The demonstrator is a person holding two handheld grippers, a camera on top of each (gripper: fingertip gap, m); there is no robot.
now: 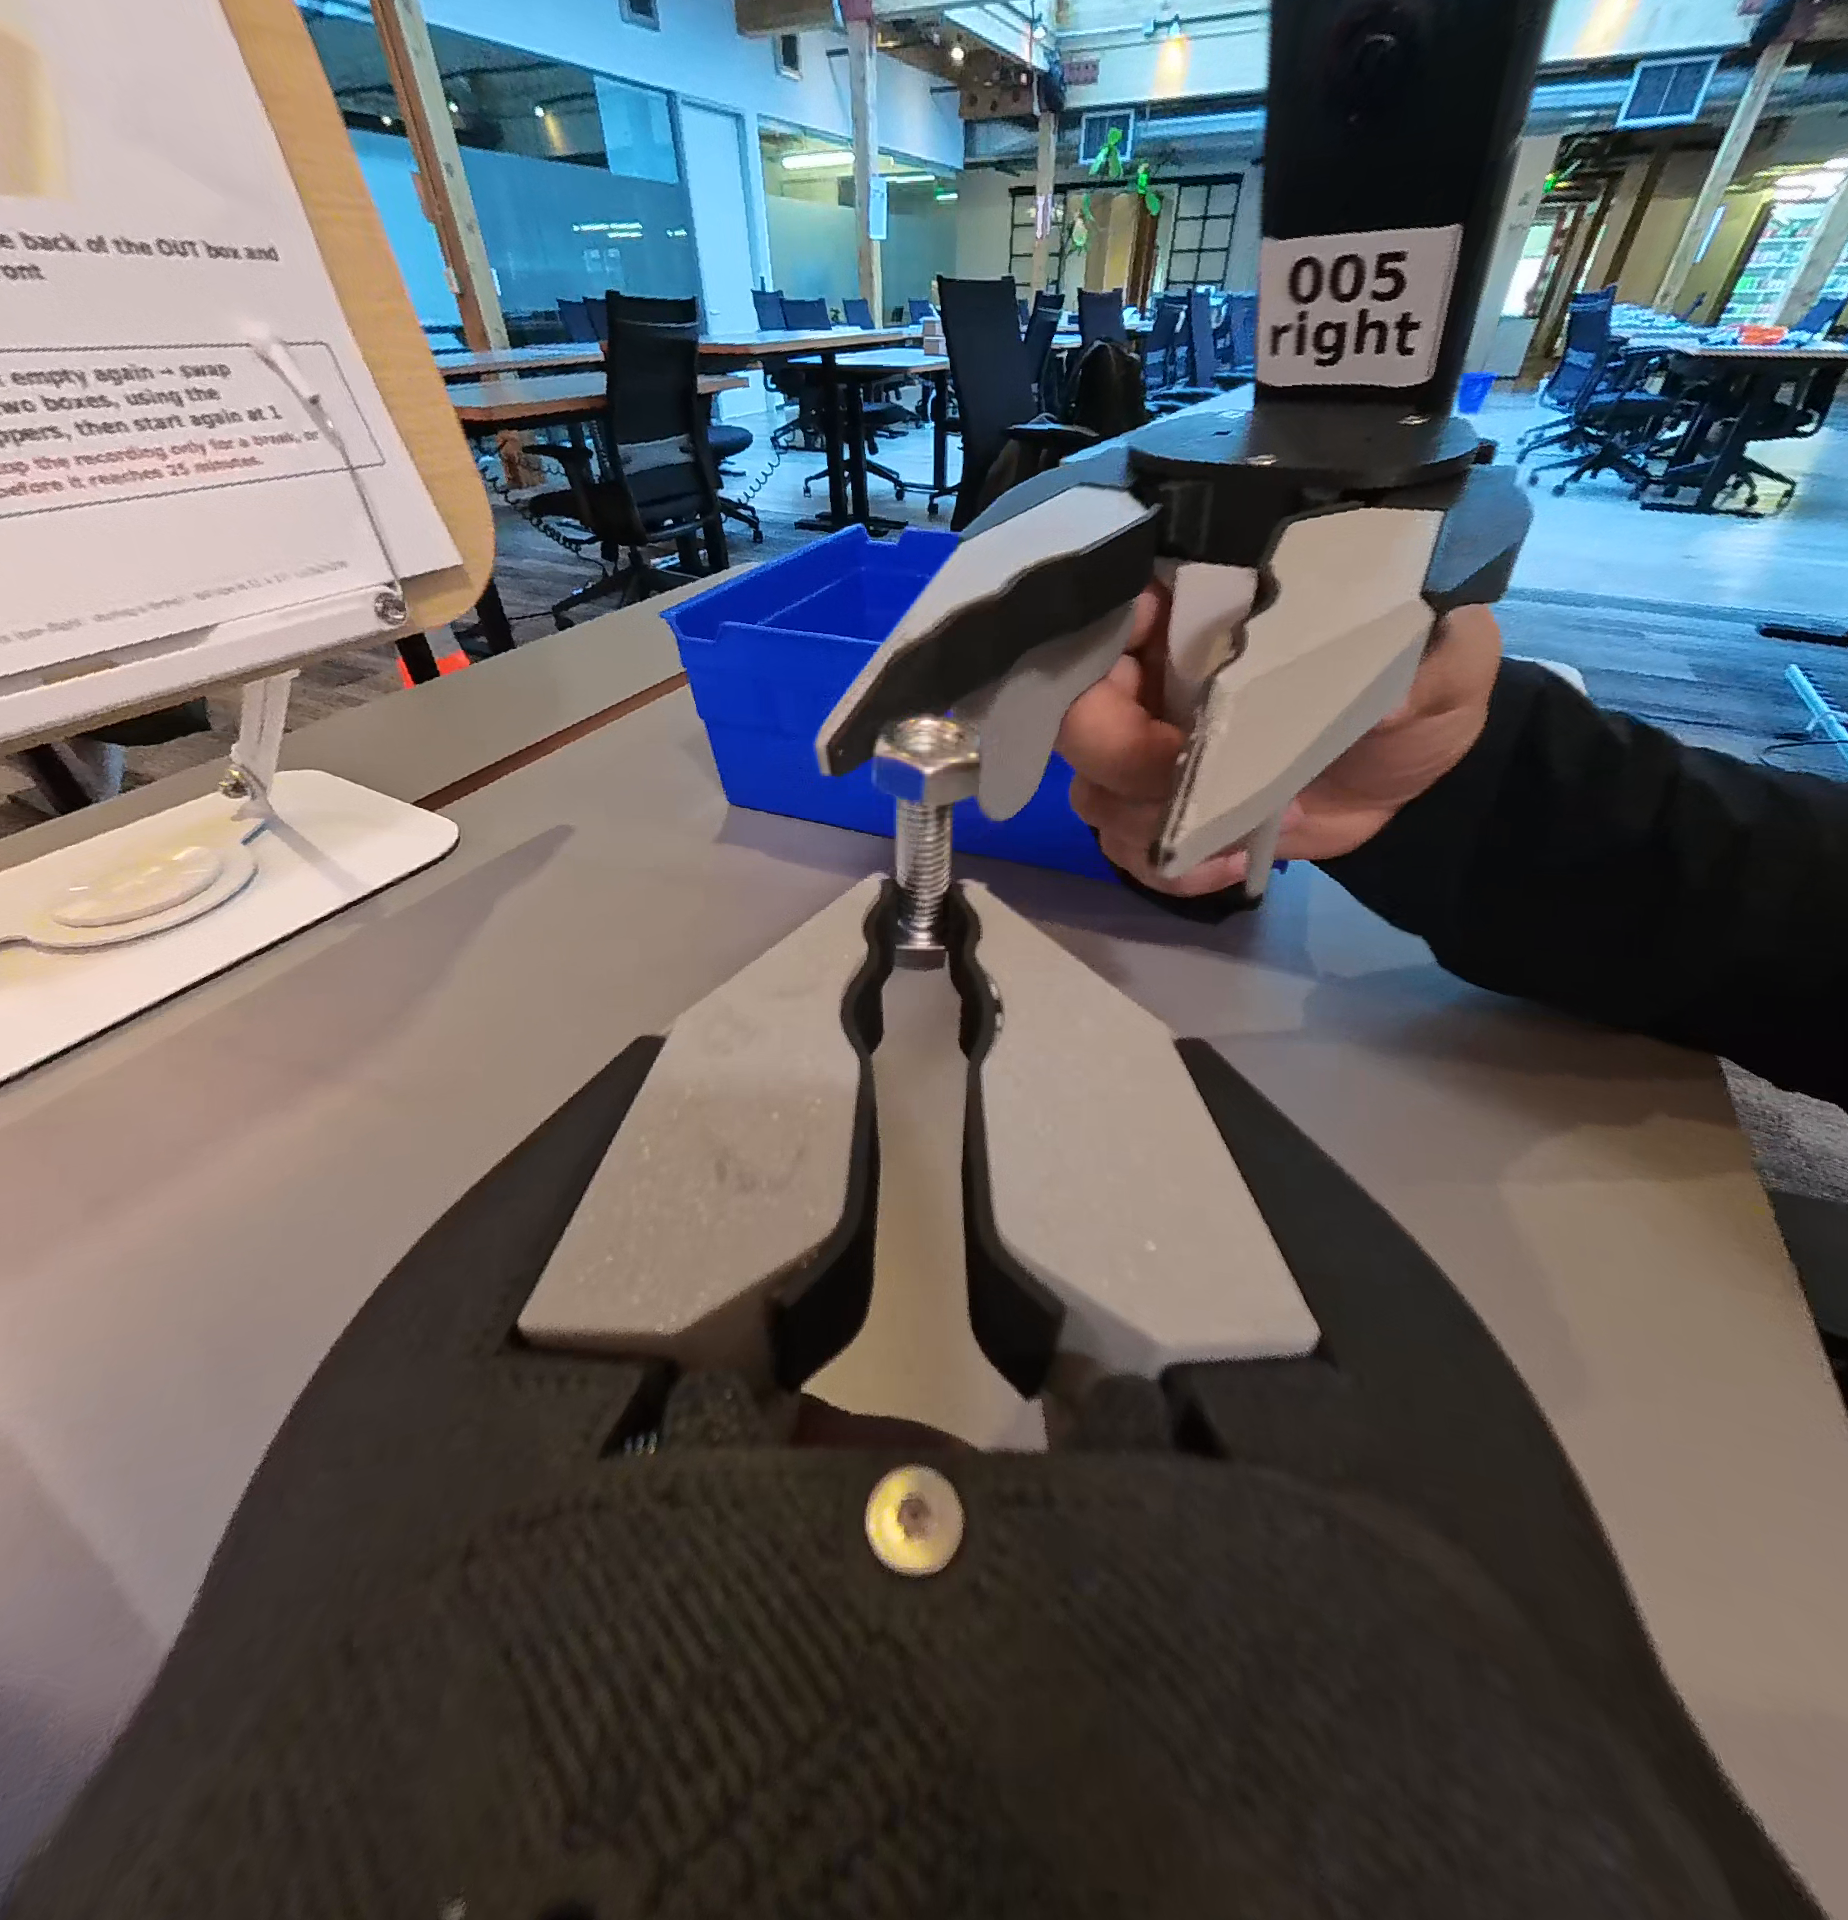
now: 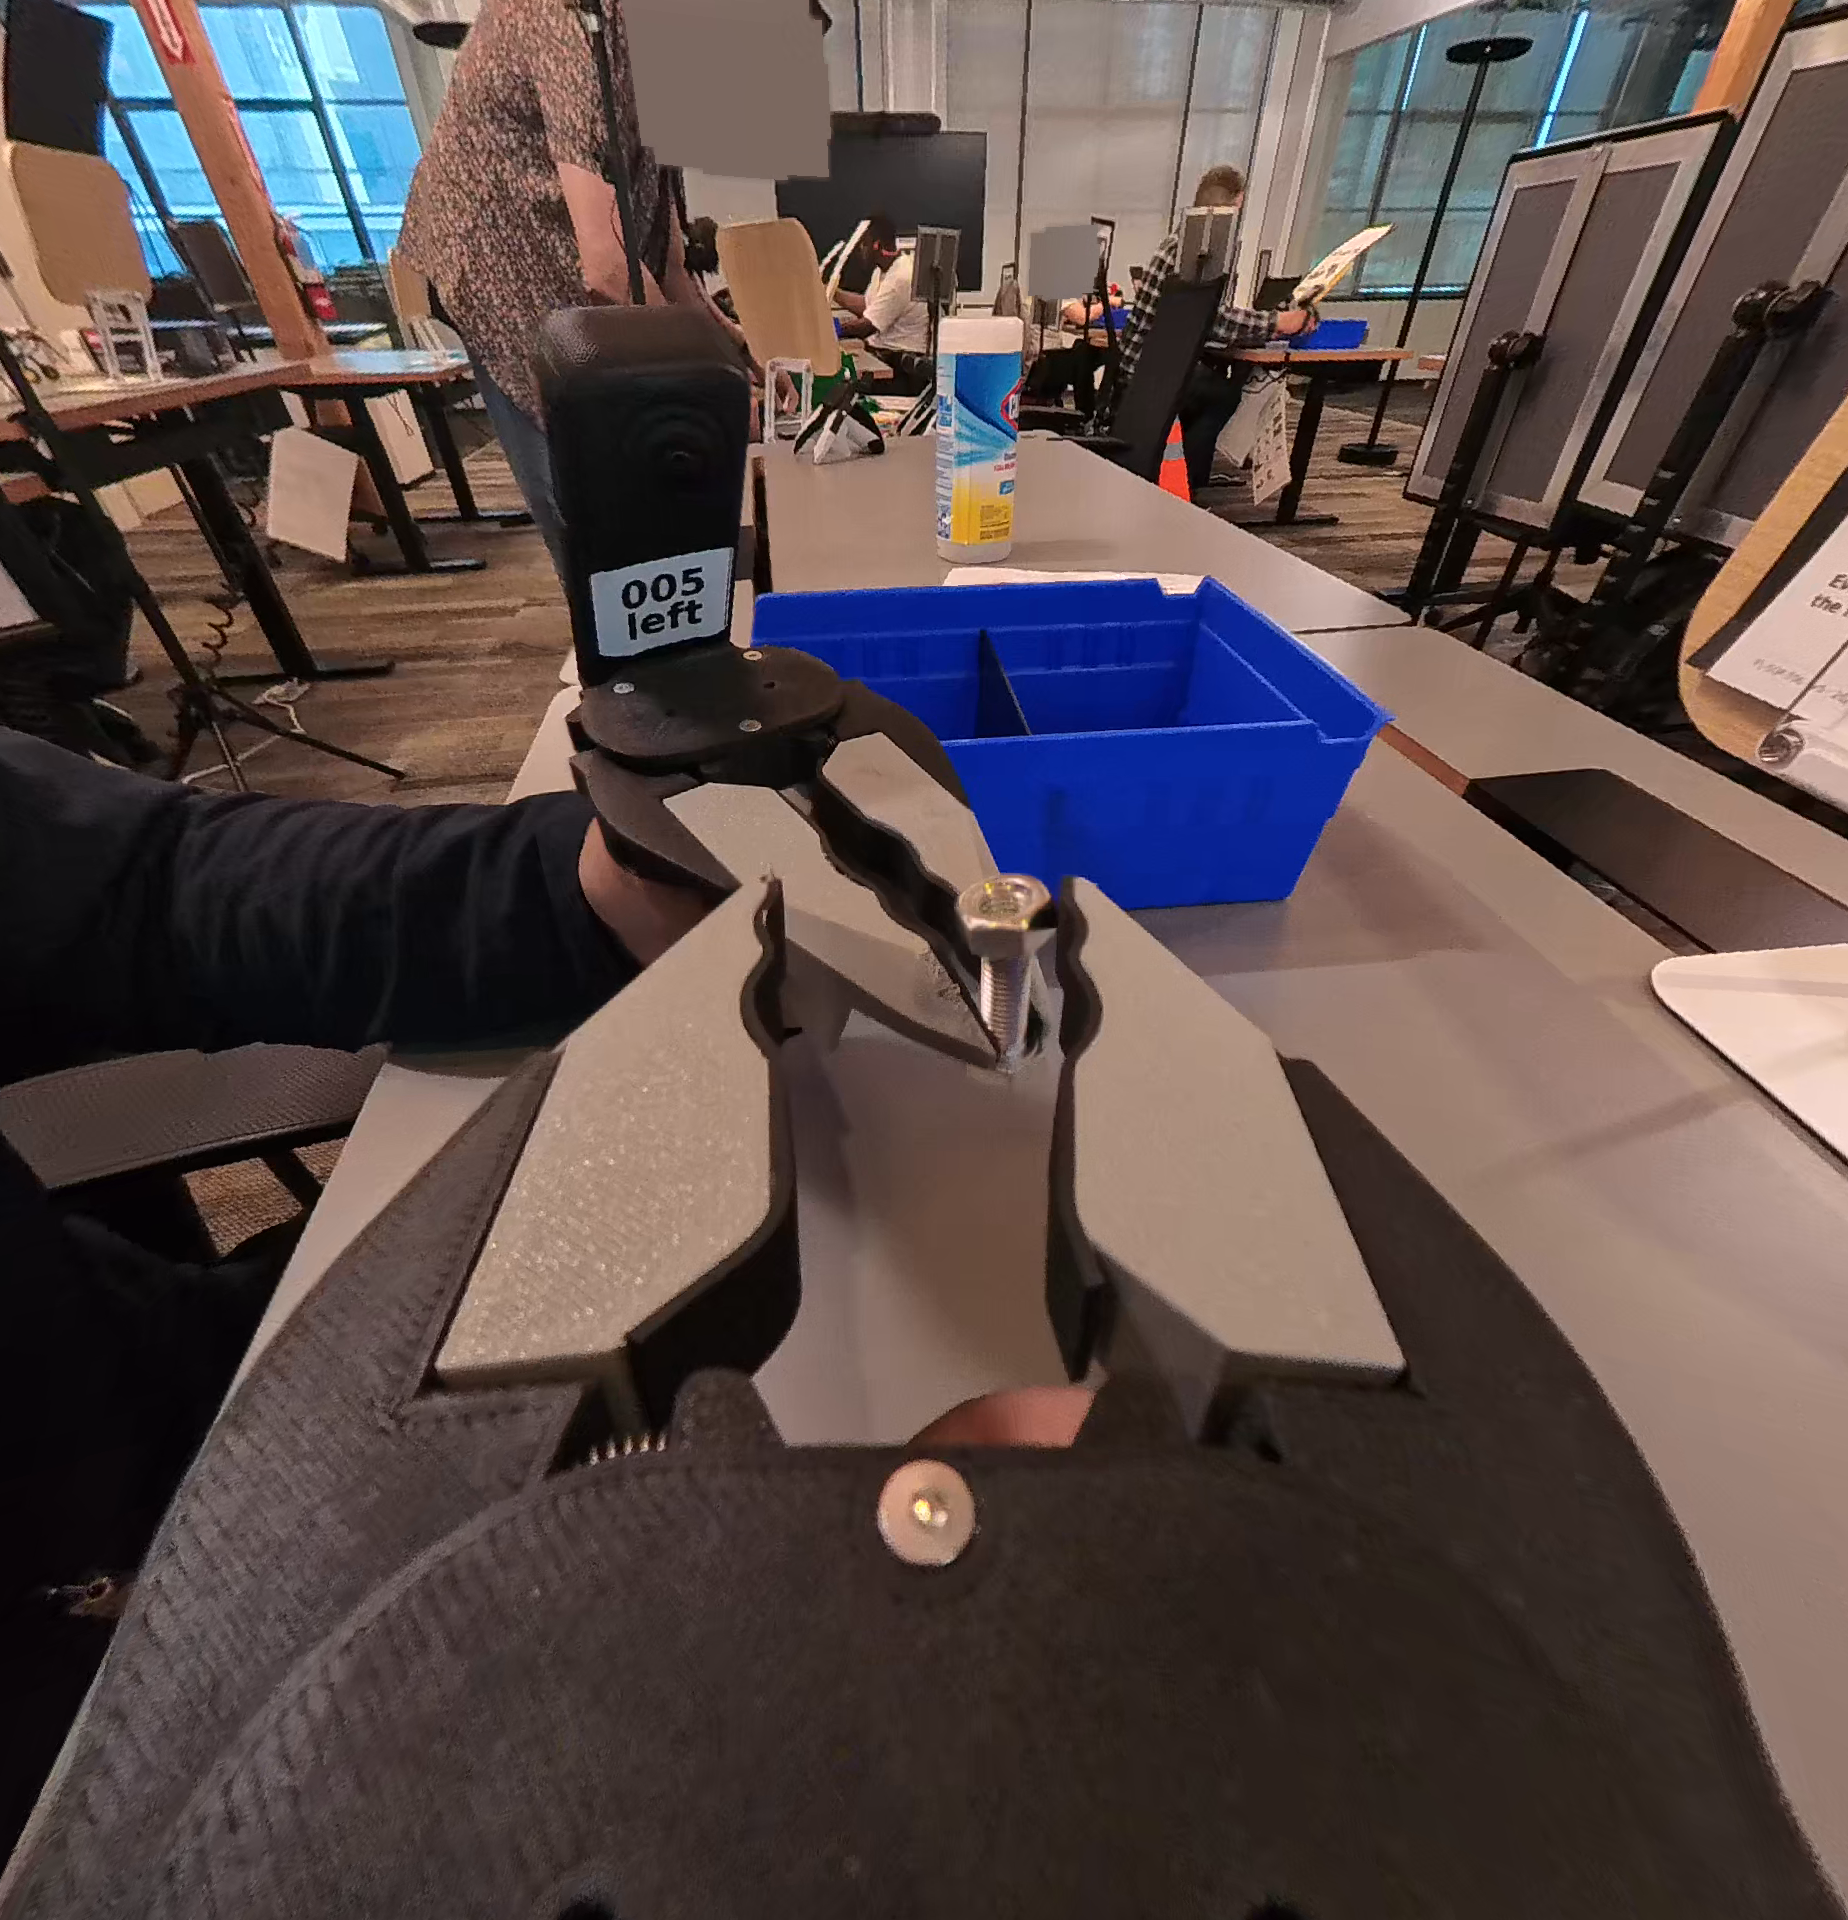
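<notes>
A steel bolt (image 1: 918, 862) stands upright with a hex nut (image 1: 925, 753) on its top end. My left gripper (image 1: 920, 899) is shut on the bolt's lower end, just above the grey table (image 1: 546, 1039). My right gripper (image 2: 920, 904) is open. Its fingers sit either side of the nut (image 2: 1006, 902), and the nut is close to the right-hand finger (image 2: 1117, 997). In the left wrist view the right gripper (image 1: 1003, 800) comes in from the far side, held by a hand. In the right wrist view the left gripper (image 2: 987, 1039) grips the bolt (image 2: 1008, 997) from the left.
A blue divided bin (image 2: 1159, 810) stands on the table just behind the bolt; it also shows in the left wrist view (image 1: 774, 665). A paper sheet on a stand (image 1: 172, 364) with a white base (image 1: 203, 883) is at the left. A wipes canister (image 2: 977, 436) and a standing person (image 2: 525, 208) are farther back. The tips of both grippers are at nearly the same place.
</notes>
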